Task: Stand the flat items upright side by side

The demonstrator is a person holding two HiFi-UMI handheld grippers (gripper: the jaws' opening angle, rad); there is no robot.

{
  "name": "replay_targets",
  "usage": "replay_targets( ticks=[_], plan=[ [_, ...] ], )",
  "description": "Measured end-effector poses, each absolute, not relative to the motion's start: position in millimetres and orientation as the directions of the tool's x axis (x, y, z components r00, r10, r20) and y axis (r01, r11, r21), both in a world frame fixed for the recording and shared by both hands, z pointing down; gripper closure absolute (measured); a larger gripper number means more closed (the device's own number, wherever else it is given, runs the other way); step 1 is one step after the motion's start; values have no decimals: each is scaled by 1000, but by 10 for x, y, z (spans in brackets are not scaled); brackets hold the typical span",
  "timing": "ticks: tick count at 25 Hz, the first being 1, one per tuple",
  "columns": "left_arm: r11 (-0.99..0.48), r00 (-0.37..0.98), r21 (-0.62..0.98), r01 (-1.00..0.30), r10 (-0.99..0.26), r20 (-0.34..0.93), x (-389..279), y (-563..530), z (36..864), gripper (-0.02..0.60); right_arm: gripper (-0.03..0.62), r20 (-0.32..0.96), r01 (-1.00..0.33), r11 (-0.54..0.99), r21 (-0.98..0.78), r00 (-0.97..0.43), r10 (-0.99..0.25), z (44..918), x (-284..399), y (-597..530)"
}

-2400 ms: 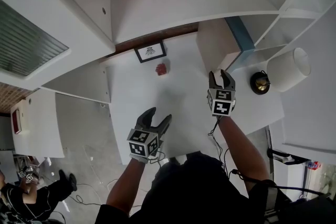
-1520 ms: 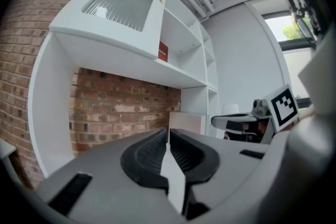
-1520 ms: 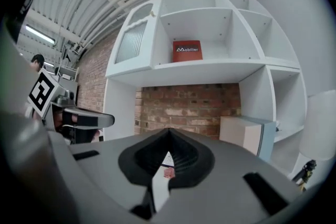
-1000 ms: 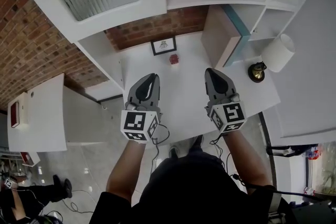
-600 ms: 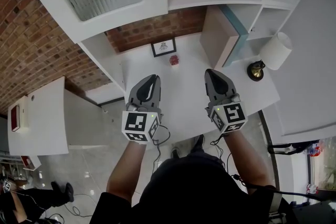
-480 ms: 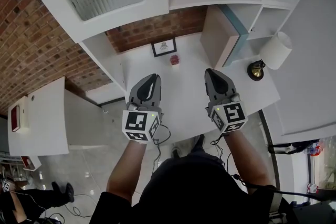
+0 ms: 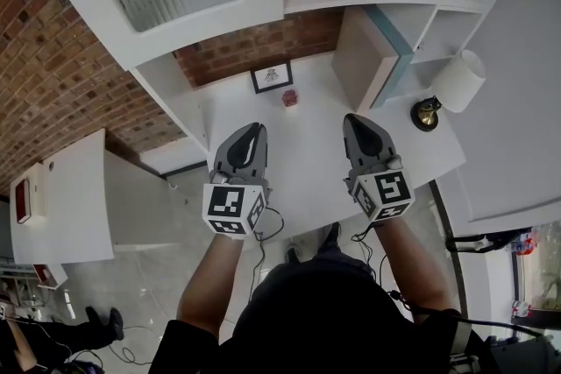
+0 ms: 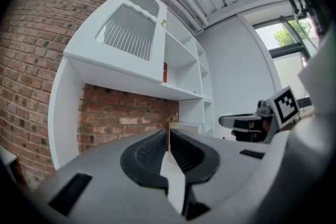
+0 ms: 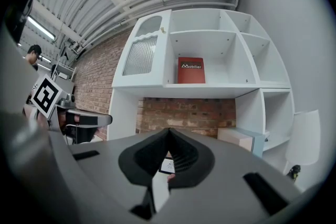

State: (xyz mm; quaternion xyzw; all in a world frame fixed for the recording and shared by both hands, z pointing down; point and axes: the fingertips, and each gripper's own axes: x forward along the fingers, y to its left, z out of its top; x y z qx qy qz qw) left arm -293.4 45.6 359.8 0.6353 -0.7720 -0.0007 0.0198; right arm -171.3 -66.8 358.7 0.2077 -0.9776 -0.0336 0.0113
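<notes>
Head view, flat item (image 7: 364, 57): lies flat at right rear of desk (image 7: 298, 175), well apart from left gripper (image 7: 252, 130) and right gripper (image 7: 357, 121).
Left gripper view, left gripper (image 8: 168, 140): jaws fully together, empty.
Right gripper view, right gripper (image 9: 168, 132): jaws fully together, empty.
Handling: probably stiff and light; pinch its exposed near edge.

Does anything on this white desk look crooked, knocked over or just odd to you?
Nothing looks spilled or broken. The small framed picture stands at the back of the desk, with a small red thing just in front of it. The big beige item with a blue edge may be leaning; I cannot tell.
</notes>
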Motion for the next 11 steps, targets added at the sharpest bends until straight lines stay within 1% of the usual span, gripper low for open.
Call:
replay_targets(
  ticks=[11],
  plan=[
    [196, -195, 35, -980, -980, 23, -2942, 302, 3621, 555, 594, 15, -405, 911, 72, -913, -407, 3608, -1726, -815]
  ],
)
